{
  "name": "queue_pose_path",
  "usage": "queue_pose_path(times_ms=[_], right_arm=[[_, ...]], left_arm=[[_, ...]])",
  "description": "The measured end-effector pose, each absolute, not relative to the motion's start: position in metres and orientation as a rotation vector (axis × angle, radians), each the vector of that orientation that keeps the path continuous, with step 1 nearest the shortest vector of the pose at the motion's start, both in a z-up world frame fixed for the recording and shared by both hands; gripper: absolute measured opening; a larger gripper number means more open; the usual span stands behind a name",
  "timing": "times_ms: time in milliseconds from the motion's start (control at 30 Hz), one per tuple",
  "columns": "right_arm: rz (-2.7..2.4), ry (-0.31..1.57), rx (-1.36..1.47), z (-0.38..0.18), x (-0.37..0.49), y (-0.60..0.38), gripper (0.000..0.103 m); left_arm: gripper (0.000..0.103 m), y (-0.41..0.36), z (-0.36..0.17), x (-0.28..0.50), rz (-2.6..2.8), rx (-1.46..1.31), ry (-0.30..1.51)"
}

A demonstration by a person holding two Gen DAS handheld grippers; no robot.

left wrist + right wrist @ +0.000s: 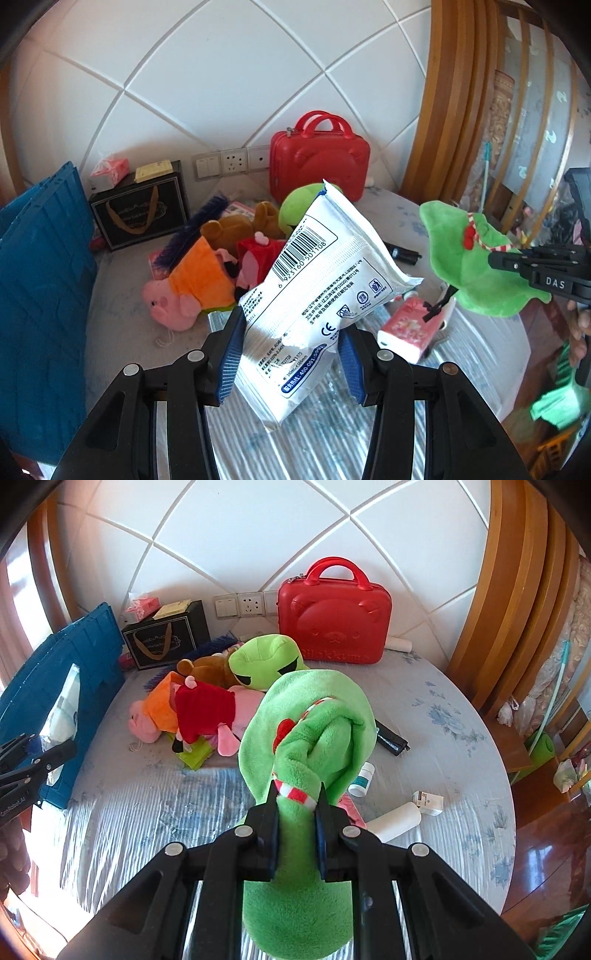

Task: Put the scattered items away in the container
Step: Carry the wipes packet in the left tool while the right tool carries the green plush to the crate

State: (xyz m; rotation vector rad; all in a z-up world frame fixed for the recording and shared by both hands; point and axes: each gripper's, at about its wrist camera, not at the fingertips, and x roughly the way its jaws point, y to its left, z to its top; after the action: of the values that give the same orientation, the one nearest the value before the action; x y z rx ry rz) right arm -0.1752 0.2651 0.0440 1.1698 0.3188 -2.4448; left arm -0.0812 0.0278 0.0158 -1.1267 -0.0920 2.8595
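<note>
My left gripper (291,356) is shut on a white plastic packet (321,280) with a barcode, held up above the table between the blue pads (229,360). In the right wrist view that packet (66,701) shows at the far left, in front of the blue crate (85,657). My right gripper (298,794) is shut on a green plush toy (314,720), pinching it beside its red-and-white striped scarf. The left wrist view has the same plush (476,266) hanging at the right. The blue crate (40,295) stands along the table's left side.
A pile of plush toys lies mid-table: a pink pig in orange (155,712), a brown bear, a green head (266,657). Behind stand a red case (332,616) and a black gift bag (162,638). A bottle (362,779), small box (428,801), white roll (395,821) and black tube (389,740) lie at the right.
</note>
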Motion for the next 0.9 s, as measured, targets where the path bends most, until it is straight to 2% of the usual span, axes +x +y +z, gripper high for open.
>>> queue_pose_path(times_ms=[900], right_arm=[[-2.403, 0.323, 1.092, 0.064, -0.134, 0.236, 0.015]], left_arm=[[0.047, 0.008, 0.041, -0.038, 2.917, -1.07, -0.096]])
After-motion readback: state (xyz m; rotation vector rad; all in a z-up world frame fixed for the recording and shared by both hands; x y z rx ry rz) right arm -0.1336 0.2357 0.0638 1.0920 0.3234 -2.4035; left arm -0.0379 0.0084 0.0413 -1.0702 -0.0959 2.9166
